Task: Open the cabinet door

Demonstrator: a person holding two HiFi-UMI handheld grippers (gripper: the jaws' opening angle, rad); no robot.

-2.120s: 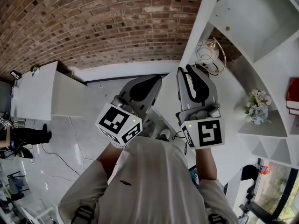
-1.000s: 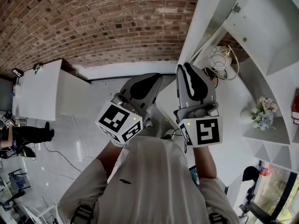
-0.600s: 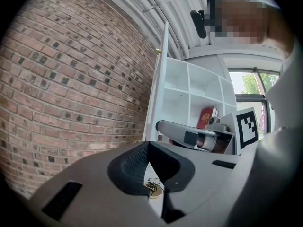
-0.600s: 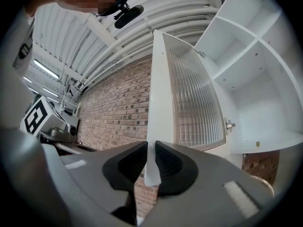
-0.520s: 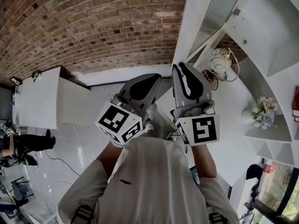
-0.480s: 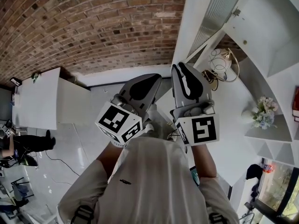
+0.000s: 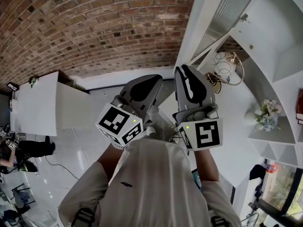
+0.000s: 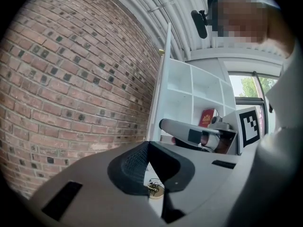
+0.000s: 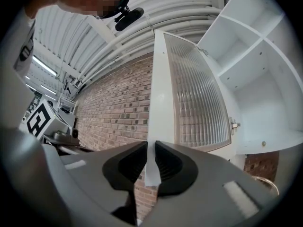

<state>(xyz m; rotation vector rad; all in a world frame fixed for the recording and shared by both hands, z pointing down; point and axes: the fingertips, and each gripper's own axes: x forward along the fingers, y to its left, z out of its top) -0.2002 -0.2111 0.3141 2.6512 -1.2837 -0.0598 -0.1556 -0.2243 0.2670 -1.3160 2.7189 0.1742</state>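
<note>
Right gripper has its jaws pinching the free edge of the door, the white-framed one with ribbed glass. The door stands swung out from the cabinet, so you can see bare white compartments behind it. Left gripper hangs out in front of the cabinet, just beside the right one, jaws pressed together with nothing in them. On the cabinet's open shelves there's a wire ornament, some flowers and a red book. A brick wall runs right beside the cabinet.
</note>
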